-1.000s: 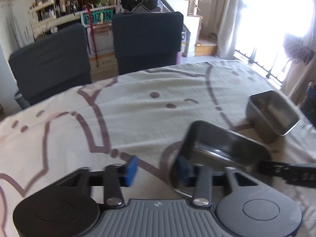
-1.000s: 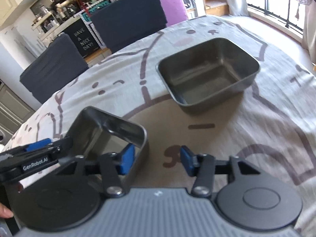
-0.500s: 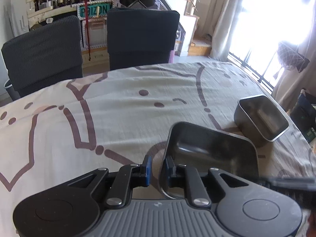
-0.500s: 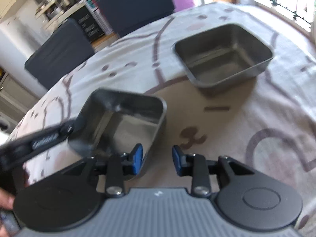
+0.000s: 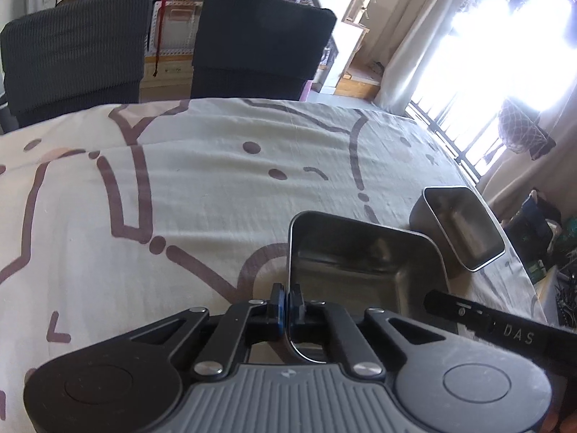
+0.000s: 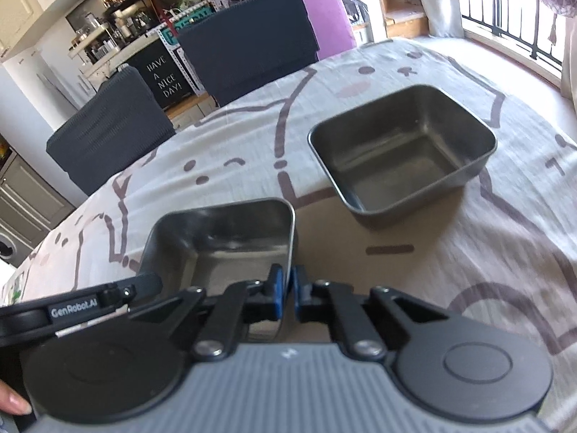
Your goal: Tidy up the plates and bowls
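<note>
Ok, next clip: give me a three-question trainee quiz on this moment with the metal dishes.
1. True or false: both grippers are clamped on the same dish.
2. How many metal dishes are on the tablecloth?
3. Which wall does the right gripper pinch: A the near dish's right wall, B the far dish's rim?

Key:
1. True: the left gripper and the right one each pinch a wall of the near dish.
2. Two; the far dish stands apart, untouched.
3. A.
</note>
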`<action>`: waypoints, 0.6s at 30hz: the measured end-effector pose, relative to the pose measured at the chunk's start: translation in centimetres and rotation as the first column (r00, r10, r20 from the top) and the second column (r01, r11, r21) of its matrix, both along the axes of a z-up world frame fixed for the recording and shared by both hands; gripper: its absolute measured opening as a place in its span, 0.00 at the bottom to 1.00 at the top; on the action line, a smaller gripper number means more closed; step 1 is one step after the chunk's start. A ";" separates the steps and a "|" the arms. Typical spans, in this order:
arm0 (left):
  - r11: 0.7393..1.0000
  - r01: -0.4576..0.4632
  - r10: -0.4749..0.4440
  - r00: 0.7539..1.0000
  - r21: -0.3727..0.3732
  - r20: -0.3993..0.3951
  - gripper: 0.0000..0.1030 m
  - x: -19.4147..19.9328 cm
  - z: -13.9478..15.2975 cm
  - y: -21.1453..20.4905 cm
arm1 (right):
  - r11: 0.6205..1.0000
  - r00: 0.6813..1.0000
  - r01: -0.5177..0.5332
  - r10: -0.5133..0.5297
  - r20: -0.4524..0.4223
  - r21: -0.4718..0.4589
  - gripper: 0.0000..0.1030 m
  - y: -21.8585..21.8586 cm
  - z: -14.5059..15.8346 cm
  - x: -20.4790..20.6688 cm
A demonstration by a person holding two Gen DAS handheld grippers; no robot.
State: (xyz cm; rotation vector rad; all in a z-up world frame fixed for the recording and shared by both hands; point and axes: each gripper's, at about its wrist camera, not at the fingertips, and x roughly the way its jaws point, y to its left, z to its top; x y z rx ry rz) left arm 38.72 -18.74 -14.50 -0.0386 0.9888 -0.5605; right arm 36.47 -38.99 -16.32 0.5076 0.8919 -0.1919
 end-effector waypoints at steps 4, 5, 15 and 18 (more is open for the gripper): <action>0.999 0.030 -0.031 0.999 0.013 0.022 0.02 -0.8 0.9 -0.2 | 0.999 0.999 -0.034 0.035 0.024 -0.027 0.07 -0.2 0.6 -0.3; 0.999 0.035 -0.036 0.999 0.015 0.025 0.02 -1.2 1.3 -0.2 | 0.999 0.999 -0.043 0.043 0.021 -0.029 0.07 -0.3 0.8 -0.4; 0.997 0.064 -0.067 0.993 0.032 0.094 0.06 -7.4 7.3 -0.9 | 0.997 0.994 -0.077 0.077 0.082 -0.002 0.06 -2.3 5.3 -4.9; 0.998 0.064 -0.066 0.993 0.019 0.102 0.06 -9.9 8.5 -0.7 | 0.995 0.989 -0.096 0.096 0.111 -0.005 0.06 -2.8 7.2 -7.0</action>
